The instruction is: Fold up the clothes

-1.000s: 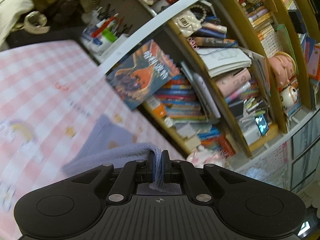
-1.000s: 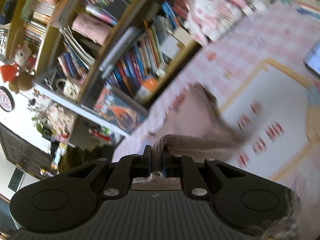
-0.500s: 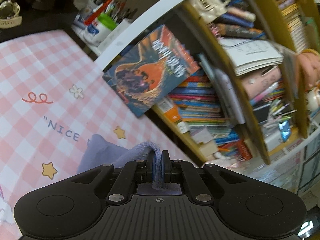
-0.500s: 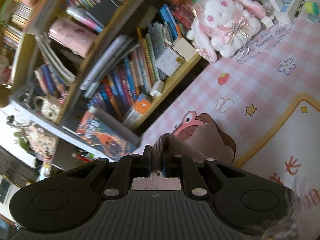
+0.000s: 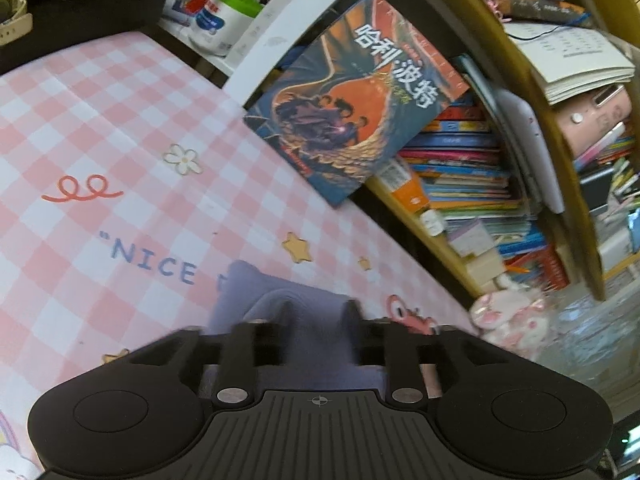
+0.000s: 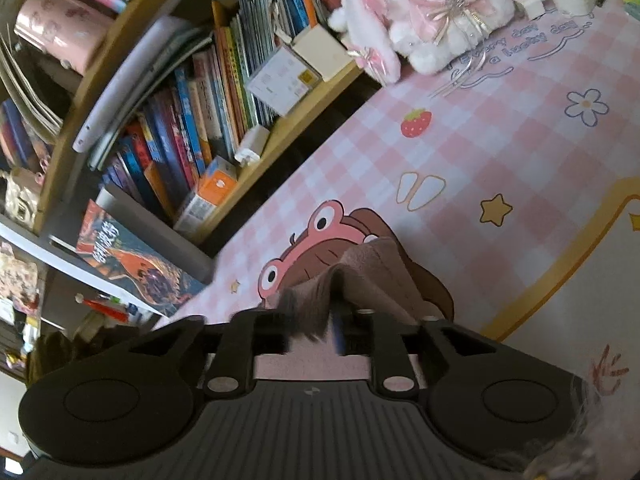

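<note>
The left gripper (image 5: 318, 328) was spread wide, its blurred fingers (image 5: 276, 332) standing either side of a raised fold of purple-blue cloth (image 5: 240, 292) without gripping it; the gripper body hid the cloth's near part. It pointed down at a slant toward the pink checked mat (image 5: 120, 128), on which the cloth lay beside the printed word "NICE".

The right gripper (image 6: 312, 328) was likewise parted, both fingers smeared by motion. The cloth here looked brownish-pink (image 6: 376, 272), humped up between the jaws, and it probably touched the left finger (image 6: 276, 332), though the blur left that uncertain. Whether both views showed one garment could not be told. Its far corner lay over a cartoon frog (image 6: 300, 248) printed on the mat.

Past the mat's edge stood a wooden bookshelf (image 5: 520, 80) crammed with books, and a dark paperback with an orange cover picture (image 5: 356, 96) leaned against it. A white and pink plush rabbit (image 6: 432, 8) sat on the mat's far side, near the shelf, partly cut off by the frame. A white tub of pens (image 5: 224, 16) stood beyond the mat's corner.
</note>
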